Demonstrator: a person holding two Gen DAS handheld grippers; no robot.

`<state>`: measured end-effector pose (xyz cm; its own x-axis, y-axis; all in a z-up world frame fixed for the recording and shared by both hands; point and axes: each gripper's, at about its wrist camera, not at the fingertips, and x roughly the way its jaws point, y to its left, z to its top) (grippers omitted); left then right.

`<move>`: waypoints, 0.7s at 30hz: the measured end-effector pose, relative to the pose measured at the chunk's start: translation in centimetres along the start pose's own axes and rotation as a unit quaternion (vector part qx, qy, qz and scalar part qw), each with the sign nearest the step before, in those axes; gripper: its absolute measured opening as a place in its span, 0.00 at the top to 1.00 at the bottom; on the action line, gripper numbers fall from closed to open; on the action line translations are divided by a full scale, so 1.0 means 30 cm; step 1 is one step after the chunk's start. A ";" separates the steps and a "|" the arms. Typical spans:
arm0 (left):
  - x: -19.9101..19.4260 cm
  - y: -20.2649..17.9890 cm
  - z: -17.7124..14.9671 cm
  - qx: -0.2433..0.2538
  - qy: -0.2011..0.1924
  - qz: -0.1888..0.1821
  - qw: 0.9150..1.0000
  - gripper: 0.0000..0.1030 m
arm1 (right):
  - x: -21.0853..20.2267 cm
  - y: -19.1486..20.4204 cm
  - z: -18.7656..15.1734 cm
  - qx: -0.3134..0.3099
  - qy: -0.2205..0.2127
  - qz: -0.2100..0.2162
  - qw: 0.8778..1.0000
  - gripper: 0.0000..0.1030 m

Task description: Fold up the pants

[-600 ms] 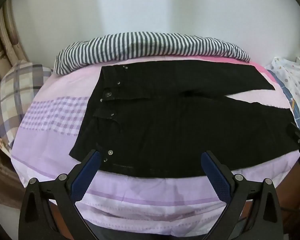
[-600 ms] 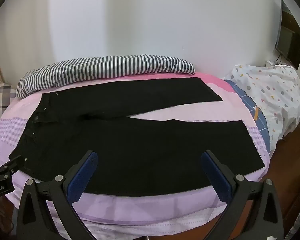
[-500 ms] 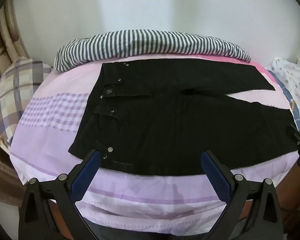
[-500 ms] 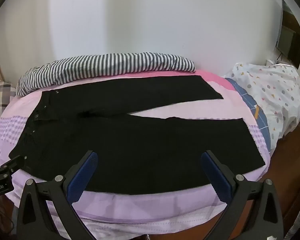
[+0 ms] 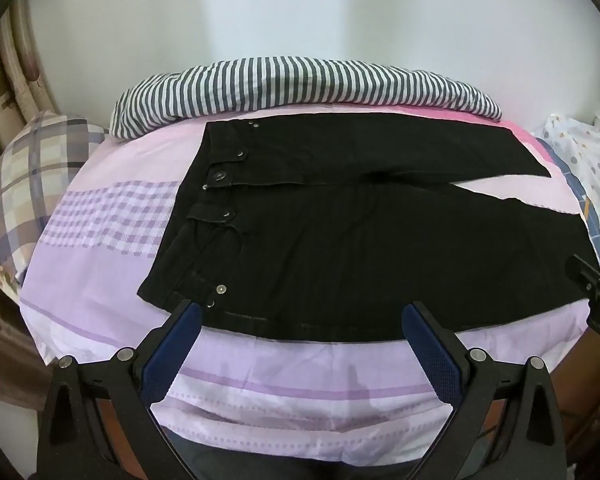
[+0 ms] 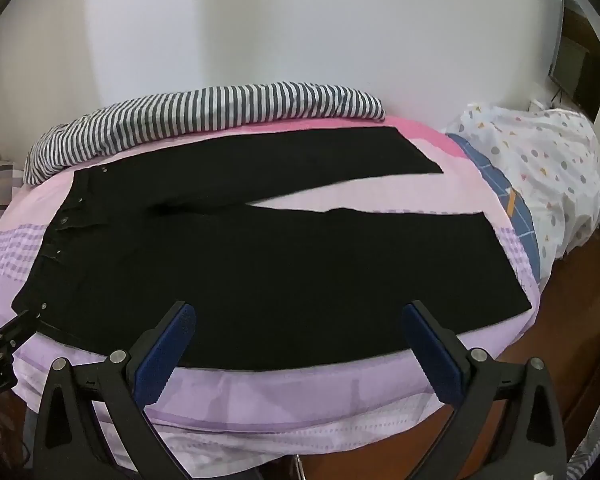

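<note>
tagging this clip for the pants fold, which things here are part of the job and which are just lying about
Part of the job:
- black pants, spread flat on the bed
- left gripper, open, near the waistband
- right gripper, open, over the near leg

Just lying about:
- striped blanket
- plaid pillow
- dotted quilt
- purple bedsheet

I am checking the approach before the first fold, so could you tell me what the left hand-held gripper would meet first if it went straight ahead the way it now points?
Probably the near edge of the black pants: the open left hand-held gripper points at it over the bedsheet. Depth is unclear.
</note>
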<state>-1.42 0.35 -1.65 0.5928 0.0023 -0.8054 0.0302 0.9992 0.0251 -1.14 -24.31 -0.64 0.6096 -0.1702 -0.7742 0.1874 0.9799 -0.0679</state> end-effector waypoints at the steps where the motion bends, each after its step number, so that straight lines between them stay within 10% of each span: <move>1: 0.002 0.003 0.002 0.000 0.001 0.000 1.000 0.03 | -0.005 -0.011 -0.005 0.002 0.000 0.002 1.000 0.01; 21: 0.026 0.015 -0.004 -0.002 0.012 0.005 1.000 0.03 | 0.032 -0.012 -0.013 0.001 0.023 0.011 1.000 0.01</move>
<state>-1.03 0.80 -2.32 0.5730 0.0130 -0.8194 0.0213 0.9993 0.0307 -0.91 -24.78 -1.61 0.5773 -0.1439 -0.8037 0.1758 0.9832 -0.0498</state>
